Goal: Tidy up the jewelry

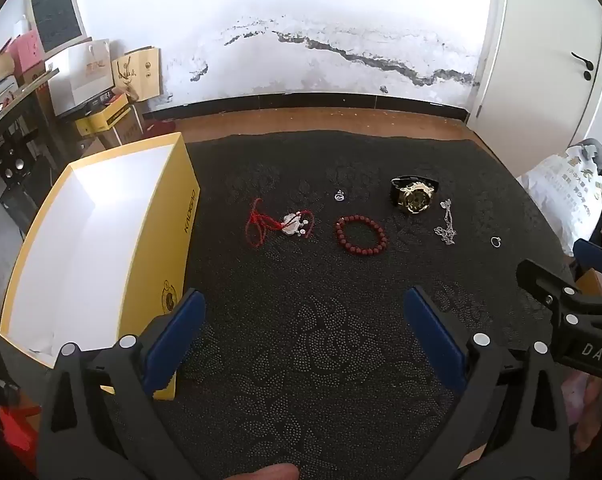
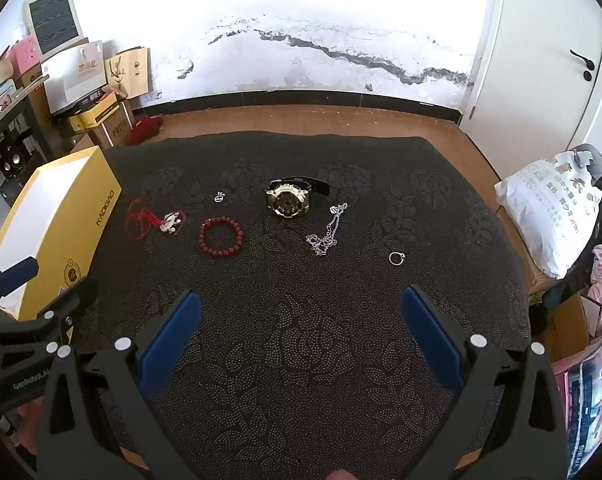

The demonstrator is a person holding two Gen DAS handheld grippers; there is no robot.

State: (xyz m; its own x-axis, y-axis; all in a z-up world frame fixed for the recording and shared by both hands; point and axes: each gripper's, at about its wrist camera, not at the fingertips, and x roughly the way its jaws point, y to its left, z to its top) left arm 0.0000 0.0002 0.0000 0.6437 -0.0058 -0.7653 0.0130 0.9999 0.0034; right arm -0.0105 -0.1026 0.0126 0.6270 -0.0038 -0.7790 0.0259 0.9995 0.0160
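On a black patterned mat [image 1: 321, 360] [image 2: 301, 360] lie a red cord necklace with a silver pendant [image 1: 289, 222] [image 2: 169, 220], a small silver charm [image 1: 339, 196] [image 2: 218, 198], a dark red bead bracelet [image 1: 361, 235] [image 2: 221, 237], a gold and black watch [image 1: 413, 197] [image 2: 288, 199], a silver chain [image 1: 446, 226] [image 2: 325, 234] and a silver ring [image 1: 496, 241] [image 2: 396, 258]. An open yellow box [image 1: 173, 216] [image 2: 61, 216] with a white inside stands at the left. My left gripper [image 1: 305, 312] and my right gripper [image 2: 301, 312] are open and empty, near the mat's front.
Boxes and paper bags [image 1: 97, 80] are stacked at the back left by the wall. A white plastic bag [image 2: 549, 208] and cartons lie at the right of the mat. A white door [image 2: 541, 60] is at the back right. Wooden floor [image 2: 301, 120] lies beyond the mat.
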